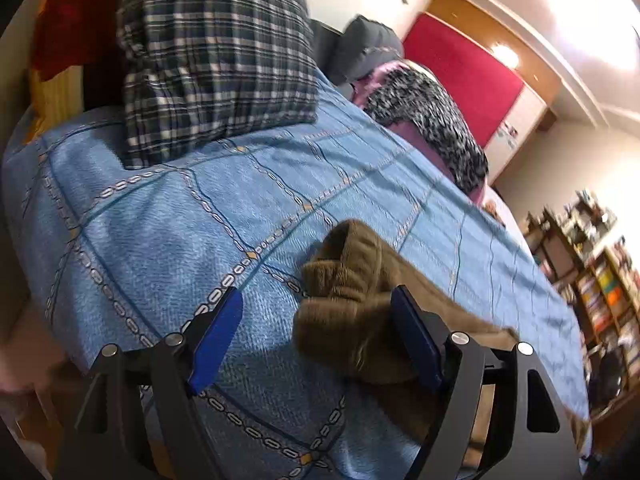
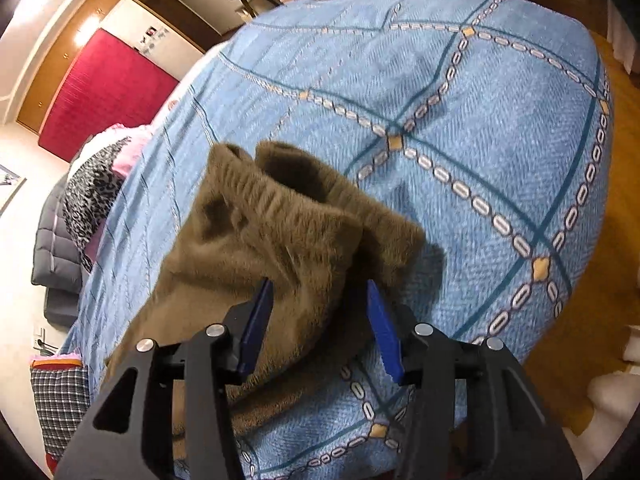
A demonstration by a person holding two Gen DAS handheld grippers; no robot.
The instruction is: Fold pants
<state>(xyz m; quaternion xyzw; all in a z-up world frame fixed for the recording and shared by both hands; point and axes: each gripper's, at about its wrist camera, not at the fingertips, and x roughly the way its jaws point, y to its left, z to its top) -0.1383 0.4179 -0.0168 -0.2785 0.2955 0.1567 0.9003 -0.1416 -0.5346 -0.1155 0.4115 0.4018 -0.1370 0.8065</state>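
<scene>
The brown pants (image 2: 276, 248) are lying bunched up on the bed, on a blue bedspread (image 1: 168, 232). They are soft and fuzzy, like a teddy bear. The stretchy waistband at the far end is standing up in little ribs and folding over into two thick humps.

The bedspread is looking rough and woven, with lines of small white chain links and little tan diamonds where the lines are crossing.

The left gripper (image 1: 316, 336) is standing wide open. Its flat blue pads are apart, and the pants are sitting just by the right pad, with nothing being squeezed. The right gripper (image 2: 320, 328) is open too, hanging over the near part of the pants. Its pads are not pressing on the fuzzy cloth.

At the far end of the bed a puffy checked pillow (image 1: 216, 60) is resting. To the right, a spotted black and white cloth (image 1: 432, 120) is lying on something pink.
</scene>
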